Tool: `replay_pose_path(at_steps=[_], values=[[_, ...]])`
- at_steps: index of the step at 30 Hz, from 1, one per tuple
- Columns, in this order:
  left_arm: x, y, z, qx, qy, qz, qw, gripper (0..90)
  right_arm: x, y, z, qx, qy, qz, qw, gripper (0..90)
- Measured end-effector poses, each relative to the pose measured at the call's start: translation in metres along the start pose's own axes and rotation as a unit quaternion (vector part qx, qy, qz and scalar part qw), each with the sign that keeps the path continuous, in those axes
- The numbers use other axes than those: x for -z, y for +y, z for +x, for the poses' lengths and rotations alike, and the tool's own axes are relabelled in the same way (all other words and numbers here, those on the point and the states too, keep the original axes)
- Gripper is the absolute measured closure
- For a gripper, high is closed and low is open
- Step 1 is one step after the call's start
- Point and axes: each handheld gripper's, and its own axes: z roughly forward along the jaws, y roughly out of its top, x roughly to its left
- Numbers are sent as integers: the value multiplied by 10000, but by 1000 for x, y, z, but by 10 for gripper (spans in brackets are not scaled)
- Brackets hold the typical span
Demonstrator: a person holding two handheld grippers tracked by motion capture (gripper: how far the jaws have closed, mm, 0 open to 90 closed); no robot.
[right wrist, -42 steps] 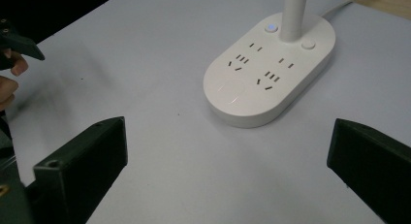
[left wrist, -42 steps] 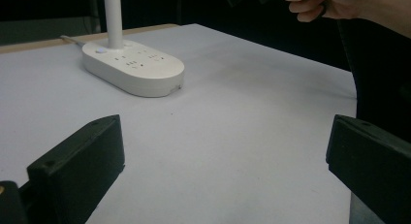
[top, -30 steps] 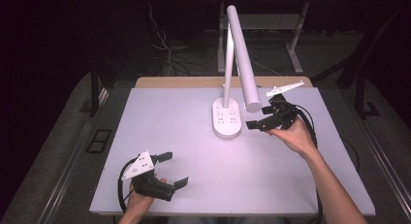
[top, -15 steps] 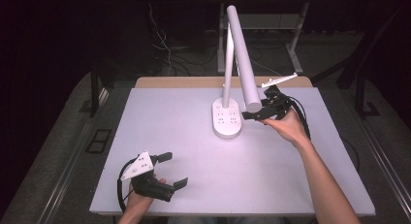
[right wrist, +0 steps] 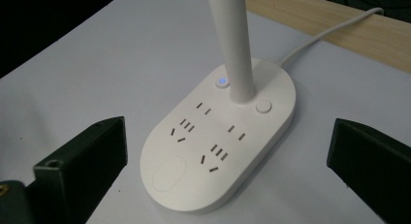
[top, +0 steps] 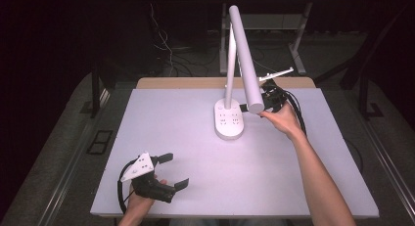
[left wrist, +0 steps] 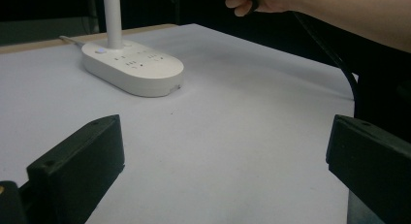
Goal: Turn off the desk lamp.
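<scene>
Where the white table point(top: 171, 118) met its wooden far edge, stood a white desk lamp point(top: 230, 119): oval base point(right wrist: 218, 146) flat on the surface towards the far centre, bearing several socket slots, a small lit blue button point(right wrist: 222, 81) and a plain round button point(right wrist: 263, 106) either side of the upright stem point(right wrist: 232, 44). Carried a long tubular lamp head point(top: 244, 59) slanting down towards the person's right. Trailed a white cord point(right wrist: 329, 32) from the base over the wooden edge. Right gripper point(top: 266, 101): held in the right hand point(top: 284, 119) above the table just beside the lower end of the lamp head, jaws spread wide, nothing between them, aimed down at the base. Left gripper point(top: 171, 171): resting low near the table's near left edge in the left hand point(top: 139, 201), well apart from the lamp, jaws likewise spread wide and unladen, grey three-cornered plate point(top: 138, 166) on top, black cable point(top: 121, 189) looping beside it.
</scene>
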Motion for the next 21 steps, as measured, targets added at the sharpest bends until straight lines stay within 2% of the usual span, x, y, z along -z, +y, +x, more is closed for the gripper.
replay_pose_path(at_steps=[2, 3, 5, 7, 8, 10, 11, 19, 21], values=[[0, 0, 0, -21, -6, 4, 10000, 0, -1, 2, -1, -9, -17, -6, 10000, 9], [0, 0, 1, -20, -12, 1, 10000, 0, -3, 6, -5, 24, -94, 46, 9999, 52], [0, 0, 1, -21, -15, 3, 10000, 0, -3, 9, -9, -2, -148, -4, 9999, 62], [0, 0, 1, -5, -19, -13, 10000, 0, -3, 11, -13, -37, -138, -8, 9999, 188], [0, 0, 2, -7, -15, -8, 10000, 0, -3, 11, -13, -37, -138, -8, 9999, 188], [0, 1, 2, -19, 0, -12, 10000, 0, -3, 12, -14, -4, -207, -64, 9998, 244], [0, 1, 2, -27, 5, -13, 10000, 0, -6, 13, -16, -2, -223, -10, 9998, 323], [2, 1, 3, -27, 15, -33, 10000, 0, -20, 15, -25, -117, -168, -45, 9998, 529], [2, 1, 3, -30, 16, -33, 10000, 0, -22, 15, -27, -146, -164, -38, 9998, 544]])
